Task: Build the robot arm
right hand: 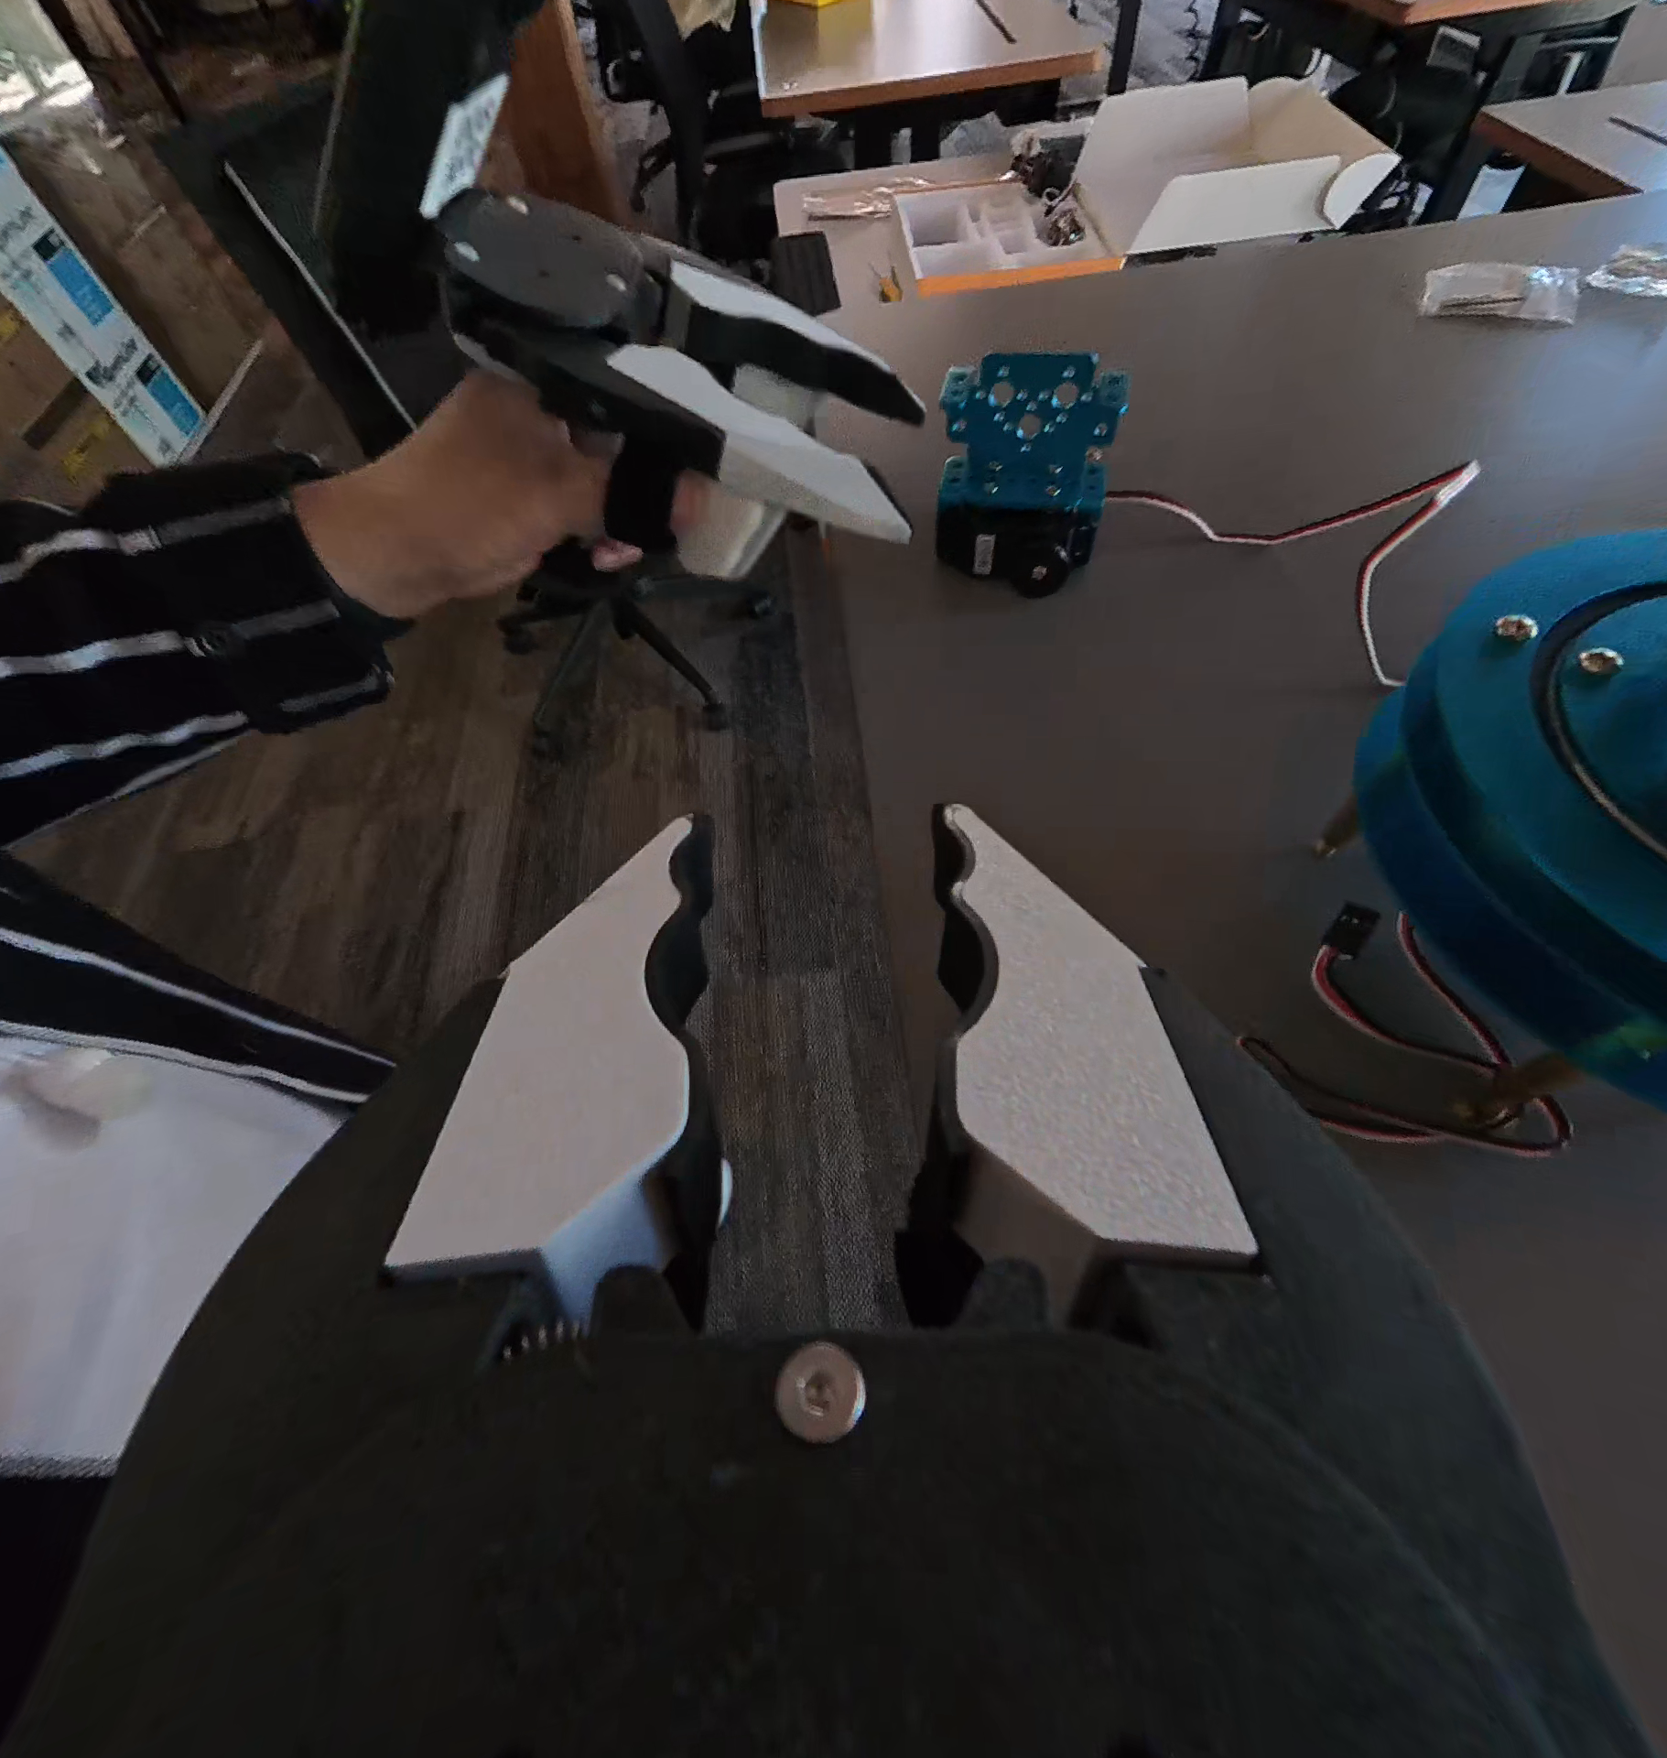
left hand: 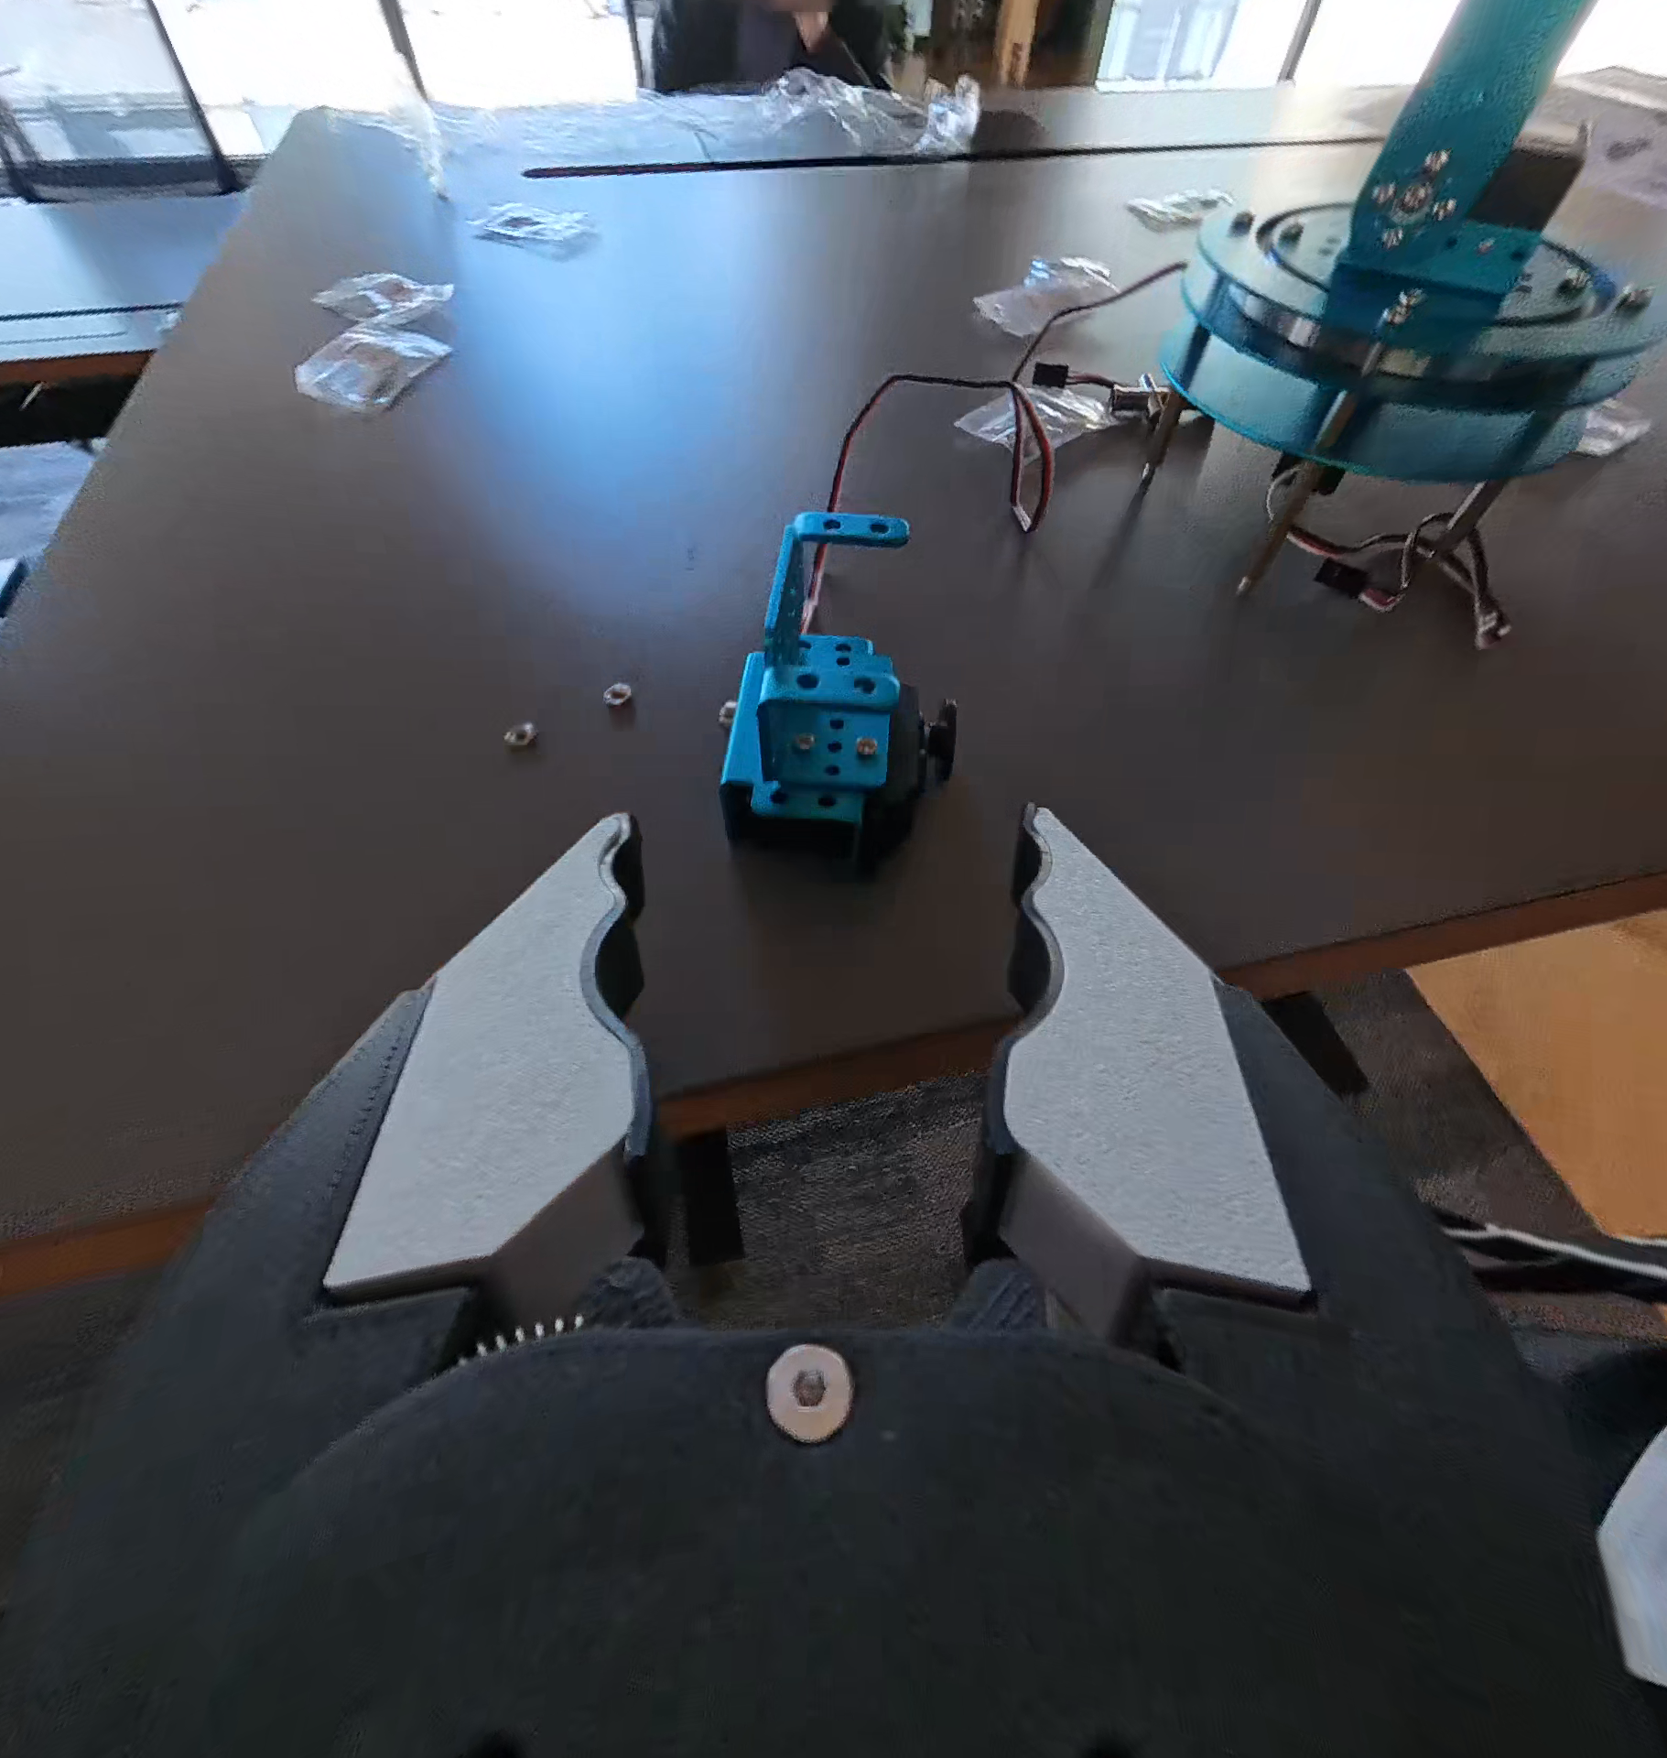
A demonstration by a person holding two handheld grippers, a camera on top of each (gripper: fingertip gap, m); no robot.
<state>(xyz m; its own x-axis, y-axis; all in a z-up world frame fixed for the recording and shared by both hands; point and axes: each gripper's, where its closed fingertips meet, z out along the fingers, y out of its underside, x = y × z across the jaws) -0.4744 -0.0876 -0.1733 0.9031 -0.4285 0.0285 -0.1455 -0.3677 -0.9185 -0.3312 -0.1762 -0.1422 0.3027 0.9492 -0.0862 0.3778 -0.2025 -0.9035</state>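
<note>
A blue metal bracket with a black servo (left hand: 815,752) stands on the dark table (left hand: 430,571), its red, black and white wire (left hand: 905,400) trailing away behind. My left gripper (left hand: 829,837) is open and empty, just short of the bracket, which sits in line with the gap between the fingers. In the right wrist view the same bracket (right hand: 1029,457) stands near the table edge with the left gripper (right hand: 905,466) close beside it, held by a hand. My right gripper (right hand: 820,828) is open and empty, over the table edge, apart from everything.
A blue round turntable base on brass legs (left hand: 1381,380) with a blue upright arm (left hand: 1438,171) stands at the right; it also shows in the right wrist view (right hand: 1552,809). Two small nuts (left hand: 568,713) and several plastic bags (left hand: 373,352) lie on the left. An open white parts box (right hand: 1096,209) sits beyond.
</note>
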